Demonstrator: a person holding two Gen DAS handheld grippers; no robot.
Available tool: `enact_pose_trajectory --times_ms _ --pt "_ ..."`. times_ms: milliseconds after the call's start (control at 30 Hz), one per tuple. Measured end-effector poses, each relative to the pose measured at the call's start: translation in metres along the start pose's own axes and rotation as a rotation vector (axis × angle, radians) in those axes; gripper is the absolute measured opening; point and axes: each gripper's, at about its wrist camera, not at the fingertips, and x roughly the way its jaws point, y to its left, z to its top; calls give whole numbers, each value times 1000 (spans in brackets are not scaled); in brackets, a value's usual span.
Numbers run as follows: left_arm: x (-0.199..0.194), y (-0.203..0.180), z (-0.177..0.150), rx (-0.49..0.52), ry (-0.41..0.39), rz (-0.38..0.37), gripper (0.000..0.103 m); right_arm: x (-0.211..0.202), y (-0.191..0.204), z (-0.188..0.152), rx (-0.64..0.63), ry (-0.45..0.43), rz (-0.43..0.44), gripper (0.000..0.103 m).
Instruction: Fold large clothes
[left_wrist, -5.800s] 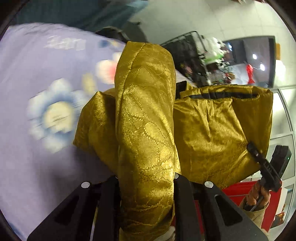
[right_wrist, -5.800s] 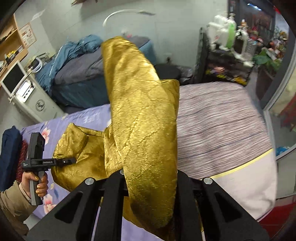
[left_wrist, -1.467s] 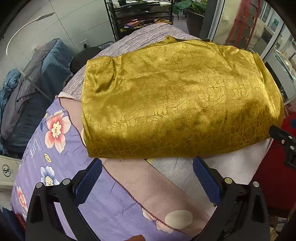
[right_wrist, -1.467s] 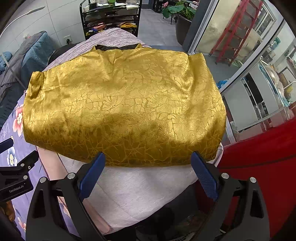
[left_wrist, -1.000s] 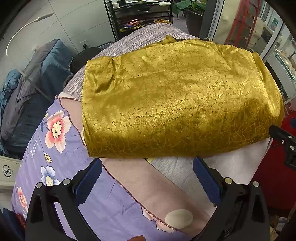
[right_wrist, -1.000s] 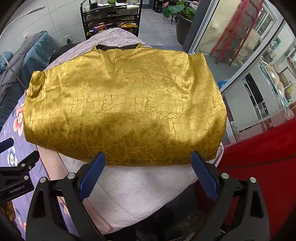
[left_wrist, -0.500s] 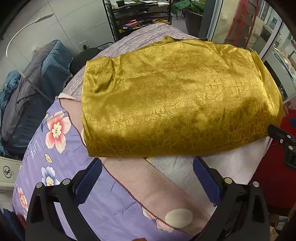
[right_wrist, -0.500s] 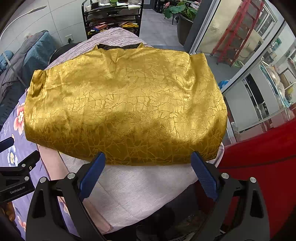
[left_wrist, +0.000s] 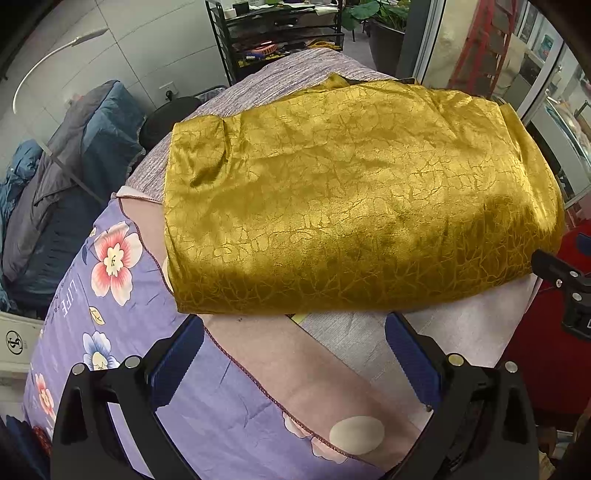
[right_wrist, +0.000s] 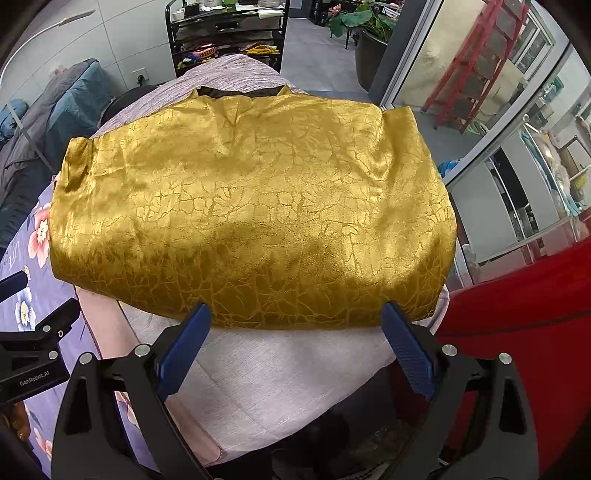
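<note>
gold garment (left_wrist: 354, 199) folded flat, fills mid-frame on bed (left_wrist: 229, 402) | L gripper (left_wrist: 293, 354) + R gripper (right_wrist: 297, 339) spread wide, empty | fold looks done, maybe tidy left

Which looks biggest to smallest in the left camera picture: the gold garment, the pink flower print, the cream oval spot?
1. Gold garment, by far.
2. Pink flower print.
3. Cream oval spot, though it looks close to the flower in size and lies nearer the camera, so that order is unsure.

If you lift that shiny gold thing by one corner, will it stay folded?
Probably not. The folded gold garment looks soft and puffy, so it would likely droop and unfold. Its glossy sheen suggests slippery cloth that may slide. Both grippers' jaws stand open, away from it.
</note>
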Motion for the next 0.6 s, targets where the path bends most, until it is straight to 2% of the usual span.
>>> enact_pose_trajectory --times_ms 200,467,600 --pt "-8 -4 -2 19 -53 29 97 3 1 1 -2 4 0 92" --pt "-1 -3 -1 5 3 -9 97 4 2 0 -7 3 4 92" --pt "0 -3 -2 7 7 3 97 5 2 3 -11 3 6 92"
